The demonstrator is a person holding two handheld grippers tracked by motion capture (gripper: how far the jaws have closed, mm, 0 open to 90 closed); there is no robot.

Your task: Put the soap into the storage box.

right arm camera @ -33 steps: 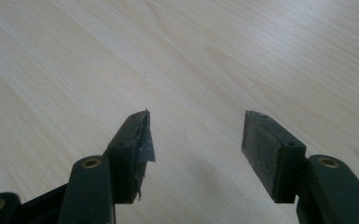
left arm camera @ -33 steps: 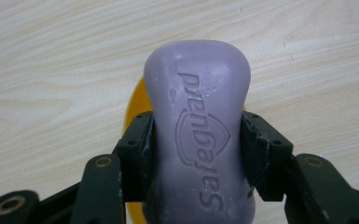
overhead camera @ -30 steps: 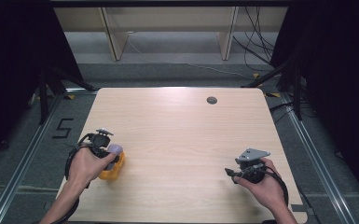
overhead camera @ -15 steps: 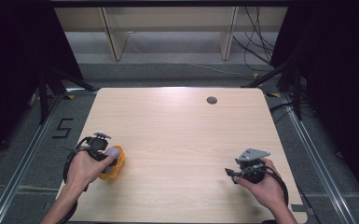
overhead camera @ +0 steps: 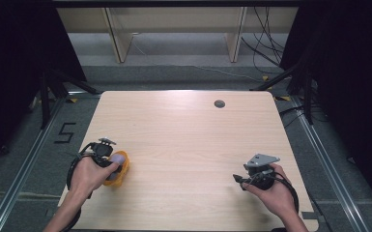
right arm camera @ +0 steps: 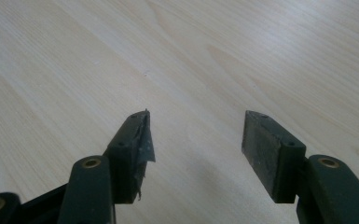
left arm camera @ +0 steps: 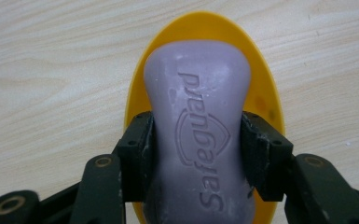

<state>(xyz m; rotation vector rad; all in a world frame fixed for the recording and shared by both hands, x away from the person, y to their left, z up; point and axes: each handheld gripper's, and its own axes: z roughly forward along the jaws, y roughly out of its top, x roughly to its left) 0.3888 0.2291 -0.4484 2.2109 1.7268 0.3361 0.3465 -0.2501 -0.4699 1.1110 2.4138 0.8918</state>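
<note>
At the lower left of the table (overhead camera: 183, 130), the left gripper (left arm camera: 196, 135) is clenching a purple soap bar (left arm camera: 196, 116) lying over a yellow dish (left arm camera: 261, 88). At the lower right, the right gripper (right arm camera: 196, 135) is hovering with its jaws spread apart.

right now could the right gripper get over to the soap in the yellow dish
Probably yes, but the soap is taken. The right gripper, fingers open, has bare table between it and the yellow dish. But the left gripper is already shut on the bar's sides, so a grasp looks crowded.

Soap (left arm camera: 198, 135) on dish (left arm camera: 265, 93), table's (overhead camera: 188, 140) left.
</note>
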